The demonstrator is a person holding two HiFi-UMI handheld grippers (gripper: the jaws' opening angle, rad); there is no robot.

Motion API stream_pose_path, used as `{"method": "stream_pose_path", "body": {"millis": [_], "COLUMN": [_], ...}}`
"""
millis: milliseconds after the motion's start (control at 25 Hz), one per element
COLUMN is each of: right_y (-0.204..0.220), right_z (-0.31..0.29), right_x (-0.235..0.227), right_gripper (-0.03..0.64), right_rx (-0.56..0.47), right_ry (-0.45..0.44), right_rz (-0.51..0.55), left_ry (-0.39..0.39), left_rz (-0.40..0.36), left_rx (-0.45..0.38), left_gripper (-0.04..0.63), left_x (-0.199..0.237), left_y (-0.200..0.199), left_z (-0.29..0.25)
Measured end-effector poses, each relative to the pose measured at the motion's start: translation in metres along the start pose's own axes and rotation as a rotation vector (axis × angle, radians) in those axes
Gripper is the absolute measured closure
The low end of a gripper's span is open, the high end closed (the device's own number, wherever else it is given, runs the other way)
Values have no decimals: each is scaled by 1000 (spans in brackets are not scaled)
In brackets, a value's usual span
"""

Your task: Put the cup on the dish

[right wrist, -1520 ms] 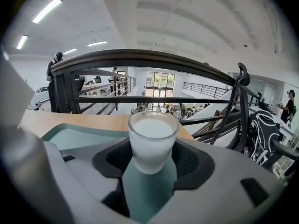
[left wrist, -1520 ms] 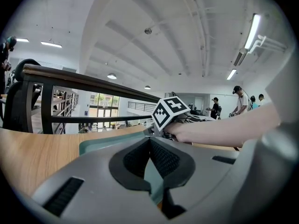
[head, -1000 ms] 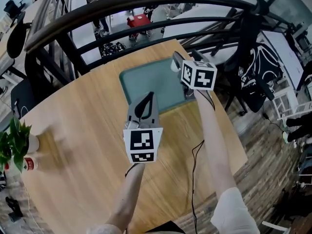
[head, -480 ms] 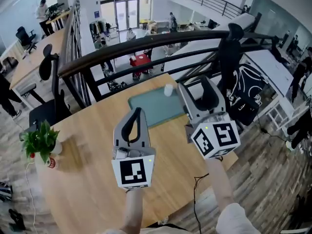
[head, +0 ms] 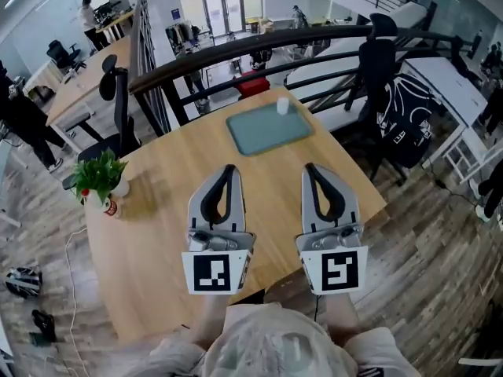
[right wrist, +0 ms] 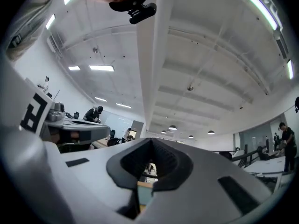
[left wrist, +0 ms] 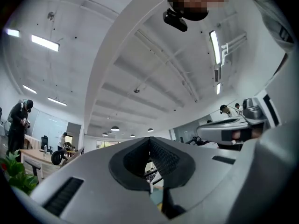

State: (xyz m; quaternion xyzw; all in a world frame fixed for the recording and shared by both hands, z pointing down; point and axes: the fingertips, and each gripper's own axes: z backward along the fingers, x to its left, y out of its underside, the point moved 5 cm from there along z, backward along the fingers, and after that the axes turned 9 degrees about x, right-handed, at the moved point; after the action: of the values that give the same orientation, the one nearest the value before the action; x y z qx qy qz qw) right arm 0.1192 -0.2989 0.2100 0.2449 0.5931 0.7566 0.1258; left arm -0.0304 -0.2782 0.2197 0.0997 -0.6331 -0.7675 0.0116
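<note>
A small white cup (head: pixel 283 106) stands upright on the far right part of the teal dish (head: pixel 255 134), which lies at the far edge of the round wooden table (head: pixel 157 210). Both grippers are held low and close to my body, well short of the dish, side by side with their tips pointing away. My left gripper (head: pixel 229 166) is shut with nothing in it. My right gripper (head: pixel 311 166) is shut and empty too. In the left gripper view the left gripper (left wrist: pixel 149 139) points up at the ceiling, as does the right gripper (right wrist: pixel 150 139) in the right gripper view.
A potted plant (head: pixel 100 181) stands at the table's left edge. A dark curved railing (head: pixel 236 49) runs behind the table, with a black office chair (head: pixel 118 104) at the left and a draped chair (head: pixel 397 93) at the right. People stand far off.
My right gripper has drawn back from the dish, leaving the cup standing there. Both grippers have come near my body, and the view has lifted to show more of the room.
</note>
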Motion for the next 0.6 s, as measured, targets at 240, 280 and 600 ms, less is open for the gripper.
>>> {"method": "stream_pose_path", "body": {"millis": [240,280,600], "right_y": [47,50,52], "right_z": [66,72,86], "right_x": [33,36,27], "right_gripper": [598,598,598], "right_rx": [142,153,183], "right_ry": [-98,-104,-41], "right_rz": [-248,-263,-191], "left_ry": [14,18,26], "left_rz": [-26,-25,-32], "left_rx": [81,98,56], "left_gripper": [586,586,586], "left_x": [-25,-28,-33], "left_y": [14,17,6], "left_z": [31,33,41]}}
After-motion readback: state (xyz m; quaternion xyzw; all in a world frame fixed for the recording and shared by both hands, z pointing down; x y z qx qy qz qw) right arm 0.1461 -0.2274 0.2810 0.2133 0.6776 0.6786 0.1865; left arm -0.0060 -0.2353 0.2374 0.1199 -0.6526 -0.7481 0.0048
